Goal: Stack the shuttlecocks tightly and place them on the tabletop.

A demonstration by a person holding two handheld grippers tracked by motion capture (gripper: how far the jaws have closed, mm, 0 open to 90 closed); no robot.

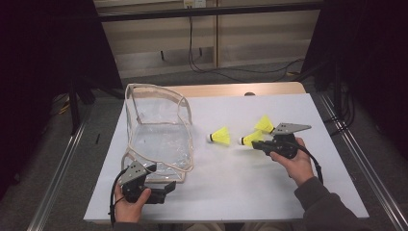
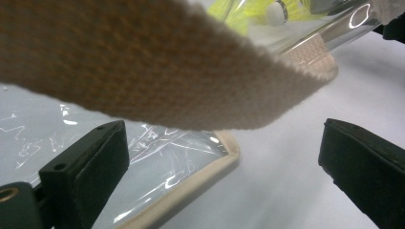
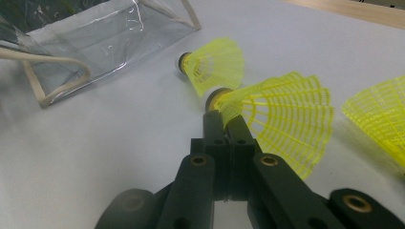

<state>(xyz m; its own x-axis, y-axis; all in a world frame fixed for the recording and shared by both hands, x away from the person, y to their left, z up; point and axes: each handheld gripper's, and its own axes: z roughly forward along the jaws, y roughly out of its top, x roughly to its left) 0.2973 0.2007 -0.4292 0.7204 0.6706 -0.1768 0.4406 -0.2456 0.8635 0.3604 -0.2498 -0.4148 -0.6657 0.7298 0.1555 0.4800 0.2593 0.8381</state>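
Observation:
A clear plastic bag (image 1: pixel 159 130) with beige trim stands open on the left of the white table (image 1: pixel 231 187). My left gripper (image 1: pixel 166 187) is open at the bag's near corner. In its own view the left gripper (image 2: pixel 224 143) has the bag's bottom edge (image 2: pixel 210 167) between its jaws and a beige strap (image 2: pixel 143 62) just above. My right gripper (image 1: pixel 257 143) is shut on the skirt of a yellow shuttlecock (image 1: pixel 250 139), also seen close up as the right gripper (image 3: pixel 225 121) pinching the shuttlecock (image 3: pixel 286 119). A second shuttlecock (image 1: pixel 221 136) (image 3: pixel 215 69) lies left of it, a third (image 1: pixel 264 123) (image 3: pixel 377 114) beyond.
The bag (image 3: pixel 105 43) lies to the left of the shuttlecocks, its handle loop (image 3: pixel 52 76) resting on the table. Bare white surface spreads across the near middle. The table's wooden far edge (image 1: pixel 240 89) and metal rails (image 1: pixel 356 159) border the work area; cables run on the floor behind.

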